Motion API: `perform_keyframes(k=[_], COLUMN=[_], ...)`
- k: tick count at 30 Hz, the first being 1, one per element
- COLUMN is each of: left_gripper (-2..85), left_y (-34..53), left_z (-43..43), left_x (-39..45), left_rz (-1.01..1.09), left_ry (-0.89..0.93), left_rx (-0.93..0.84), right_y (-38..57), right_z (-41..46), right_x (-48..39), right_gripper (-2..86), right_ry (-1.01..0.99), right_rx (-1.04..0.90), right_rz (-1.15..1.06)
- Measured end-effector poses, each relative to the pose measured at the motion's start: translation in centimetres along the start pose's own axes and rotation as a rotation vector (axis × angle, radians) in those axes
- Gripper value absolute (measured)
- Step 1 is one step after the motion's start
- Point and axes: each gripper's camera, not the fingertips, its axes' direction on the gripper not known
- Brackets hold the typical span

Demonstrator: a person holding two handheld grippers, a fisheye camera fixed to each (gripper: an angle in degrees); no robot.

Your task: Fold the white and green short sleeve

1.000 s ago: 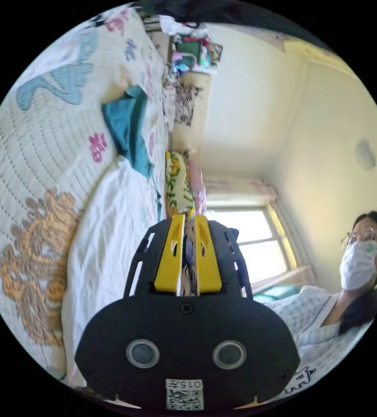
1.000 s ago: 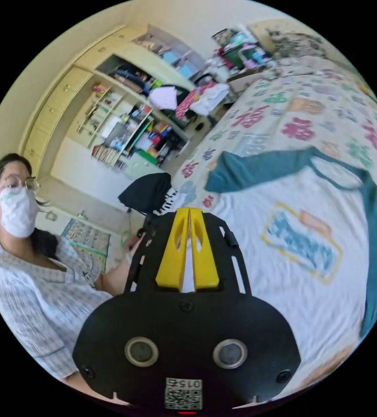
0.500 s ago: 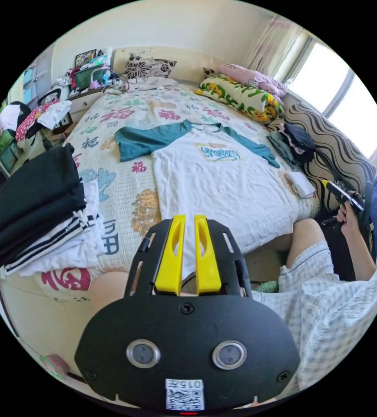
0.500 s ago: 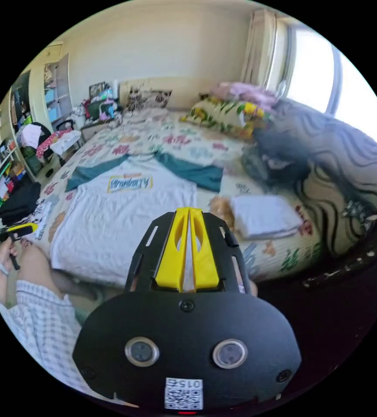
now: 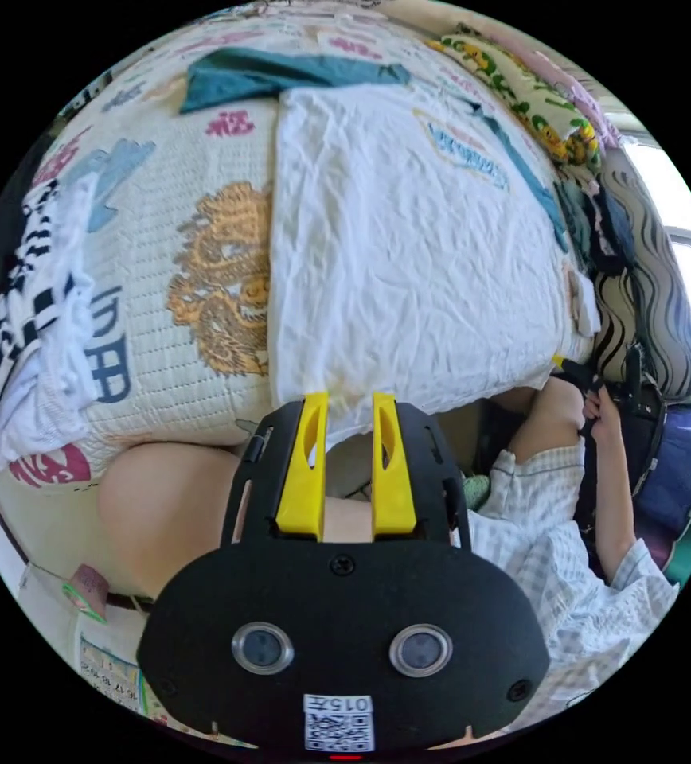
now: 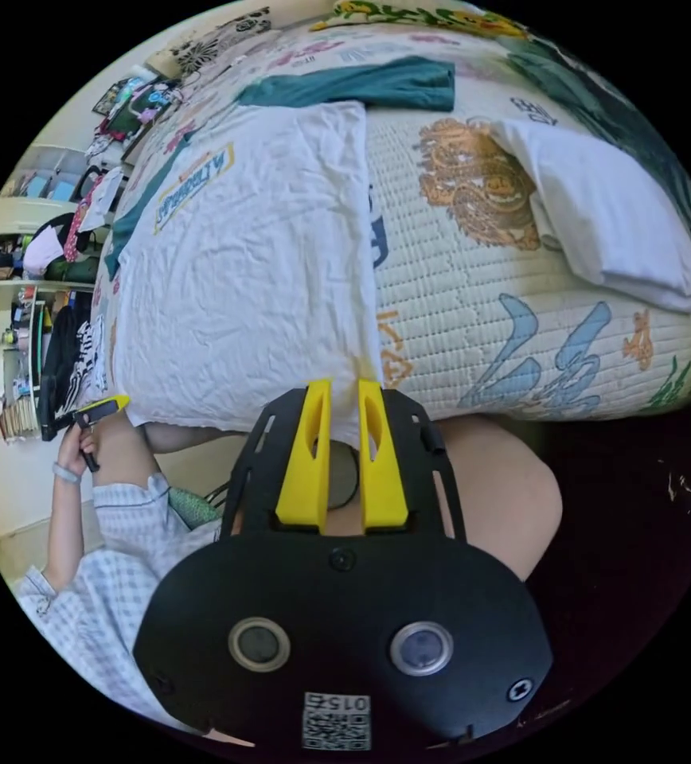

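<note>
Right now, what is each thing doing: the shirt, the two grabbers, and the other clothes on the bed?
White and green short-sleeve shirt: spread flat, unfolded, hem at bed edge.
Left gripper: open, at the hem.
Right gripper: open, at the hem corner.
Black and white striped clothes: stacked.
White cloth: folded.

Bedroom clutter around a quilted bed

A cream quilt (image 5: 162, 239) with a gold dragon motif (image 5: 222, 278) covers the bed; black-and-white striped clothes (image 5: 35, 270) are stacked at one edge; a folded white cloth (image 6: 608, 215) lies near the other; a yellow floral pillow (image 5: 536, 103) and a black-and-cream wavy cushion (image 5: 656, 302) sit by the window; crowded shelves (image 6: 3, 350) stand beyond.
</note>
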Motion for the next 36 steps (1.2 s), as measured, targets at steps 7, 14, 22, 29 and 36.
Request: perform_keyframes(k=[7, 14, 22, 29, 36], left_gripper=[0.2, 1.6, 7.0, 7.3, 7.5], left_y=[-5.9, -10.5, -15.9, -27.5, -47.5], left_z=[6.2, 10.7, 14.5, 10.6, 18.2], left_x=[3.4, 6.6, 10.6, 23.5, 45.9], left_rz=[-0.021, 0.013, 0.129, 0.395, 0.799], left_ry=[-0.029, -0.099, -0.259, -0.226, -0.165], left_rx=[-0.083, -0.101, -0.2, 0.134, 0.169], right_y=[1.7, 3.2, 5.2, 2.7, -3.3], right_z=[-4.2, -8.1, -17.2, -23.5, -25.1], right_x=[4.3, 8.5, 14.4, 19.2, 23.9], right_gripper=[0.3, 0.2, 5.4, 6.3, 7.1], right_ry=[0.061, 0.057, 0.039, 0.032, -0.071], right_rx=[-0.055, -0.082, 0.067, 0.395, 0.476], right_rz=[-0.127, -0.175, -0.221, -0.116, 0.036])
